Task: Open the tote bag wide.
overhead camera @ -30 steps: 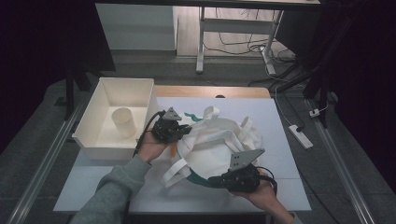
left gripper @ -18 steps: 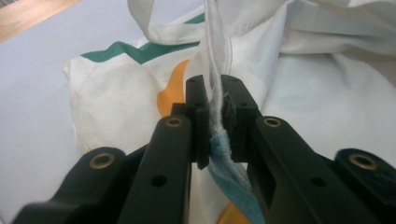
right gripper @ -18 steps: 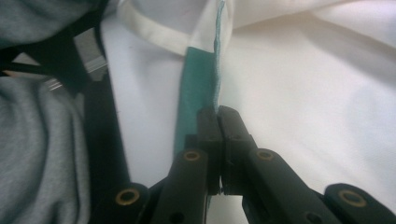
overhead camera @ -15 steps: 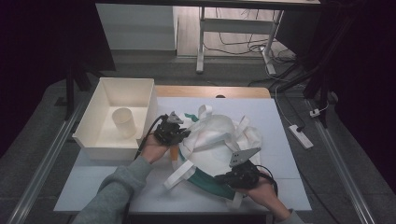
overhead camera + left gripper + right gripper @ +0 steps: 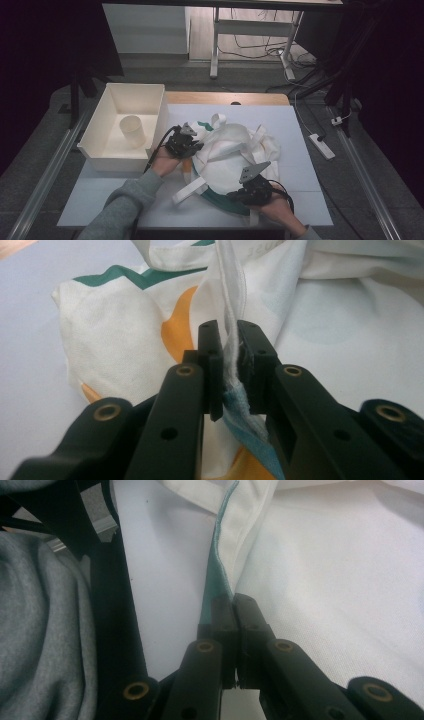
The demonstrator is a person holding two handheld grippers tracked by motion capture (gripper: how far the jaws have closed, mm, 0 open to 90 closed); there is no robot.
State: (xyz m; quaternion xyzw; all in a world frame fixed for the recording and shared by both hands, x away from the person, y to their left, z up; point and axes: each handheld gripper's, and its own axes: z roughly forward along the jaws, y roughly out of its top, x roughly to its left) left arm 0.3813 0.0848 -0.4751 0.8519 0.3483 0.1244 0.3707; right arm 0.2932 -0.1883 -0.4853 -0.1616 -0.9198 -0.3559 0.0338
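A white cloth bag (image 5: 225, 155) with green and orange print and loose white straps lies crumpled on the table's middle. At the bag's left edge my left gripper (image 5: 192, 147) is shut on a fold of it; the left gripper view has the hem (image 5: 231, 340) pinched between the black jaws. My right gripper (image 5: 245, 192) is at the bag's near edge. Its jaws are shut on a green-edged seam (image 5: 220, 570) of the bag, low over the table.
A white bin (image 5: 127, 125) with a pale cup (image 5: 133, 131) inside stands at the table's left. The white tabletop (image 5: 300, 150) has bare room to the right and near left. A power strip (image 5: 321, 146) lies on the floor at the right. A grey sleeve (image 5: 45, 630) is close by.
My right gripper has sunk toward the table with the bag's near edge, flattening the cloth. The left gripper has stayed in place on its fold.
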